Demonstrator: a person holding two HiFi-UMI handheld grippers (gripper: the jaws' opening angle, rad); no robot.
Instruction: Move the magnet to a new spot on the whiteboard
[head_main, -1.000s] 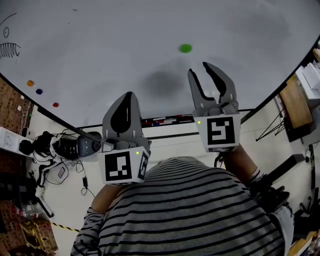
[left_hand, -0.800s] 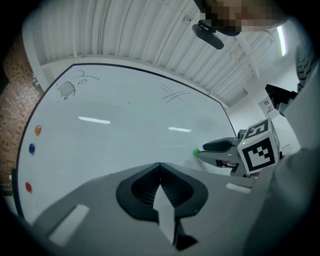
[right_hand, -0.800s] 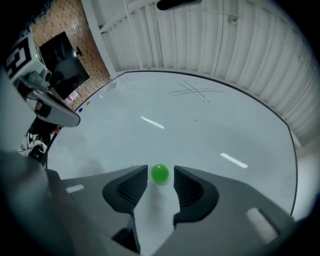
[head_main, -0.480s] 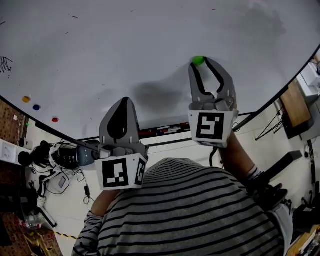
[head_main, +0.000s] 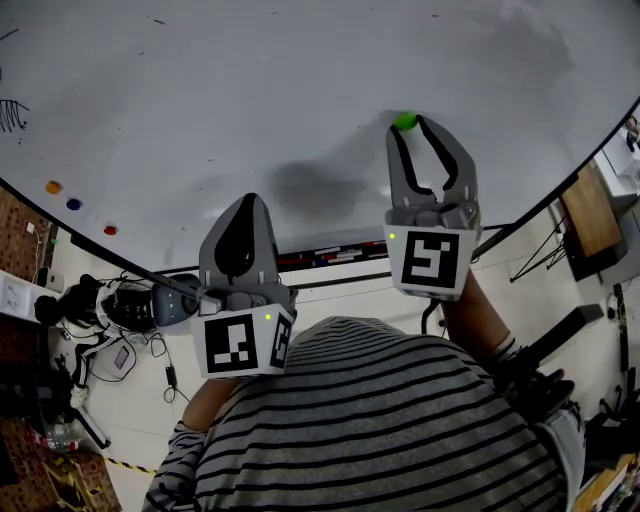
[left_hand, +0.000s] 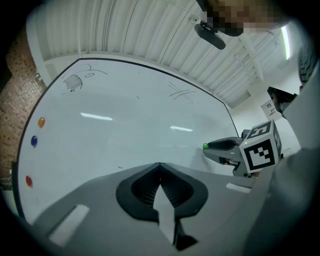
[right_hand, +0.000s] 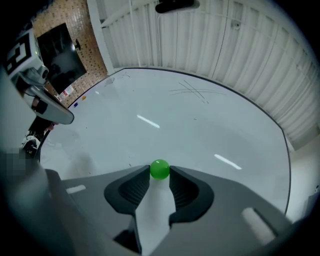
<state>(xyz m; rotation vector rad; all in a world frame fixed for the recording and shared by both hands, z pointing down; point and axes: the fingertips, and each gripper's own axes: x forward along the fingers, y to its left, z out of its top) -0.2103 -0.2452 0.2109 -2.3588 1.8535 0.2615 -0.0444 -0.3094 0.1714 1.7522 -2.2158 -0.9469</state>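
clamping green magnet (right_hand: 160, 169) between the tips of right tongs (right_hand: 160, 174) now, touching on both sides. differs from a second ago: same tongs spread wide then, hanging below the dot and well short of it; half a second ago already straddling it. looks like reach done and grip made, pull-off not yet started.

still sitting on whiteboard surface (head_main: 250, 90), upper right of middle in head view, well apart from orange magnet (head_main: 53, 187), blue magnet (head_main: 73, 204) and red magnet (head_main: 110, 230) down the far left edge.

holding left tongs (head_main: 250, 200) together with nothing between them, low near the bottom edge of the board, no part in this.

next, probably: pull straight off or slide across to a bare patch, plenty of it centre-left.

worth watching for the smooth round cap squirting out forward, with only the very tips on it. no way to judge squeeze force from here.
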